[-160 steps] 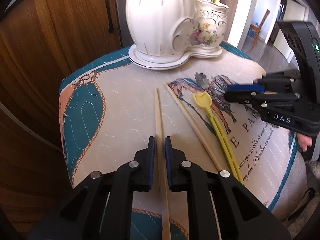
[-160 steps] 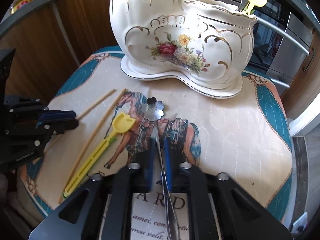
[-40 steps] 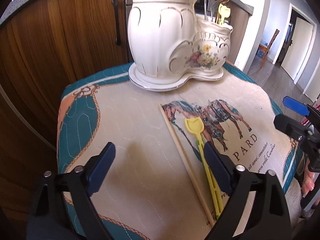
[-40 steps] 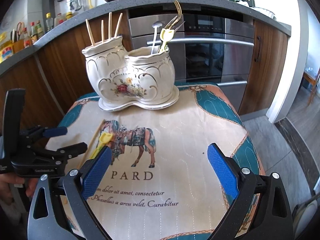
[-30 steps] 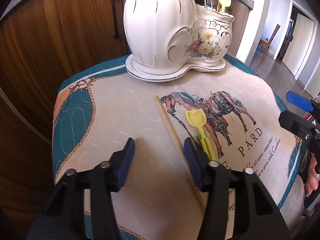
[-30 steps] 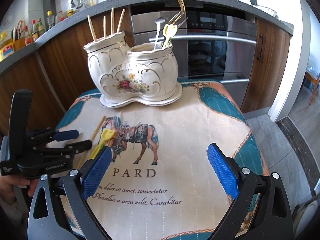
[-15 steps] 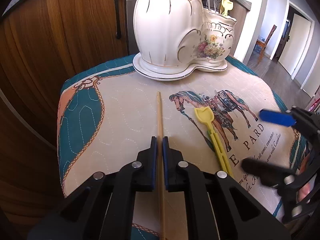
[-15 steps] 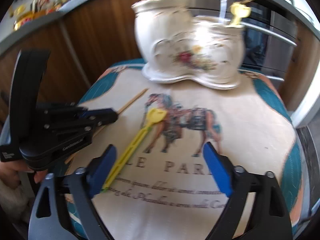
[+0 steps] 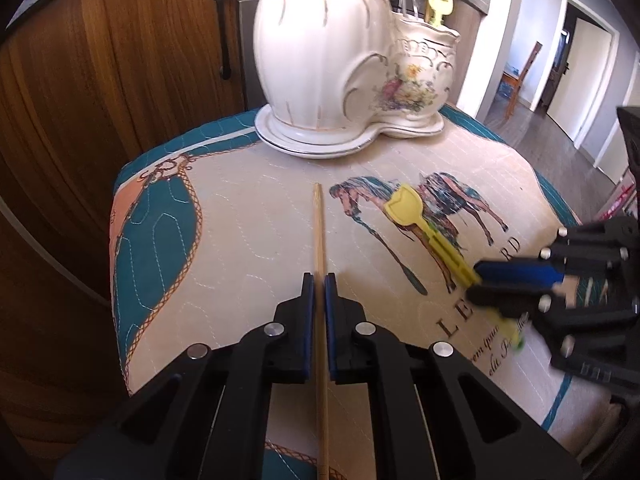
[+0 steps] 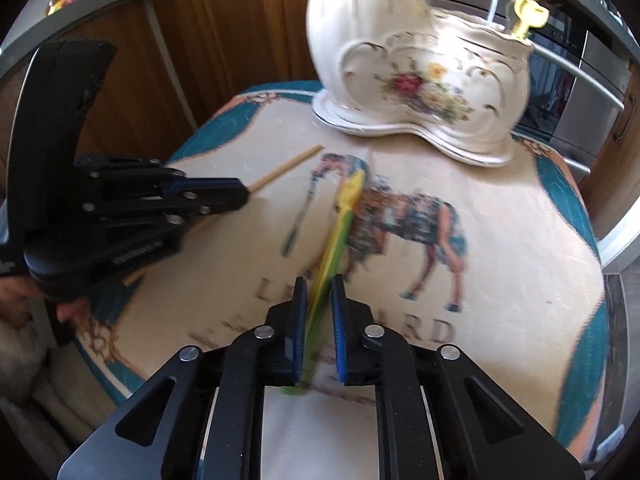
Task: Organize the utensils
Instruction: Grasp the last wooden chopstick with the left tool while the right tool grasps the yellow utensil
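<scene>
My left gripper (image 9: 319,280) is shut on a wooden chopstick (image 9: 319,224) that points toward the white two-pot ceramic utensil holder (image 9: 344,64). My right gripper (image 10: 319,282) has closed around the handle of a yellow plastic utensil (image 10: 347,200) lying on the horse print; its jaws are nearly shut on it. From the left wrist view the right gripper (image 9: 480,280) clamps the yellow utensil (image 9: 424,224) at mid-handle. From the right wrist view the left gripper (image 10: 240,194) holds the chopstick (image 10: 288,168). The holder (image 10: 424,64) has chopsticks, forks and a yellow utensil in it.
A quilted teal and beige cloth (image 9: 248,216) with a horse print covers the small table. Wooden cabinet doors (image 9: 120,80) stand behind on the left, an oven (image 10: 580,80) behind on the right. A doorway and chair (image 9: 524,76) lie far right.
Both grippers were open a second ago. The left closed on the chopstick half a second ago; the right swung down left and closed on the yellow utensil's handle.
</scene>
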`<state>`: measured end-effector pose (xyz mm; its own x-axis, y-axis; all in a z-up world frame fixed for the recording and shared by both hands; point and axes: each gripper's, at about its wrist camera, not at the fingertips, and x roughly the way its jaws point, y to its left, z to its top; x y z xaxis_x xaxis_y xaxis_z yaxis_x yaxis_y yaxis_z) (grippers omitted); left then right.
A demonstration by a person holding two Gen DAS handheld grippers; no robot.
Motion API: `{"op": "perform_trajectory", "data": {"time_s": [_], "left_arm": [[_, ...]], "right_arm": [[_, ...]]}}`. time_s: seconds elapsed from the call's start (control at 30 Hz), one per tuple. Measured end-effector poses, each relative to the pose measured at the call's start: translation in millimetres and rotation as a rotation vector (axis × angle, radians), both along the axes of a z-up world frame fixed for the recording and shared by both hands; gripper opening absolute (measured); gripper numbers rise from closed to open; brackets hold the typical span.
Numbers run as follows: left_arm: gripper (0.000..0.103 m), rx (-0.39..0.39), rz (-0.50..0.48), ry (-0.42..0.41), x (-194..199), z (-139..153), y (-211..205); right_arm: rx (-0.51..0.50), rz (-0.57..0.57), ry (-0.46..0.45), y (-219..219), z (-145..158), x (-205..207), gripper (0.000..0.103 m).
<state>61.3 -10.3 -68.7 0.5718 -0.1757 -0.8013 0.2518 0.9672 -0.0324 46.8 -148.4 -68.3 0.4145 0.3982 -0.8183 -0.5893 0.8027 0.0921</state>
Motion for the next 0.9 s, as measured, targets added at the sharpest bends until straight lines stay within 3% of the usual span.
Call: {"op": "perform_trajectory", "data": {"time_s": [0.2, 0.33, 0.37, 0.5, 0.6, 0.67, 0.7, 0.77, 0.83, 0.9], "left_arm": [[0.005, 0.001, -0.048, 0.046, -7.3, 6.2, -6.2], [0.008, 0.025, -0.052, 0.048, -8.4, 11.3, -10.0], [0.009, 0.028, -0.052, 0.051, -7.6, 12.1, -11.1], [0.034, 0.051, -0.063, 0.061, -0.9, 9.8, -19.0], [0.034, 0.069, -0.071, 0.065, 5.6, 7.0, -25.6], [0.034, 0.086, -0.068, 0.079, 12.6, 2.3, -28.3], [0.032, 0.094, -0.067, 0.074, 14.2, 2.4, -29.1], [0.018, 0.093, -0.071, 0.073, 15.4, 3.4, -28.5], [0.005, 0.098, -0.071, 0.068, 16.4, 3.7, -25.6], [0.005, 0.084, -0.074, 0.066, 16.5, 4.5, -20.5]], "right_arm": [[-0.066, -0.037, 0.008, -30.0, 3.4, 8.5, 0.012], [-0.042, -0.037, -0.012, -30.2, 10.5, 12.5, 0.038], [-0.045, -0.034, -0.016, -27.6, 10.9, 14.7, 0.038], [-0.081, -0.034, -0.037, -17.5, 11.2, 24.2, 0.038], [-0.106, -0.030, -0.028, -8.0, 2.6, 34.1, 0.038], [-0.089, -0.027, -0.021, -10.5, 2.1, 36.3, 0.032], [-0.078, -0.019, -0.011, -10.3, 2.3, 37.9, 0.023], [-0.070, -0.014, -0.007, -10.0, 1.8, 40.5, 0.012], [-0.058, -0.012, -0.005, -11.7, 1.6, 41.3, 0.010], [-0.037, -0.019, -0.010, -14.8, 2.2, 41.3, 0.010]]}}
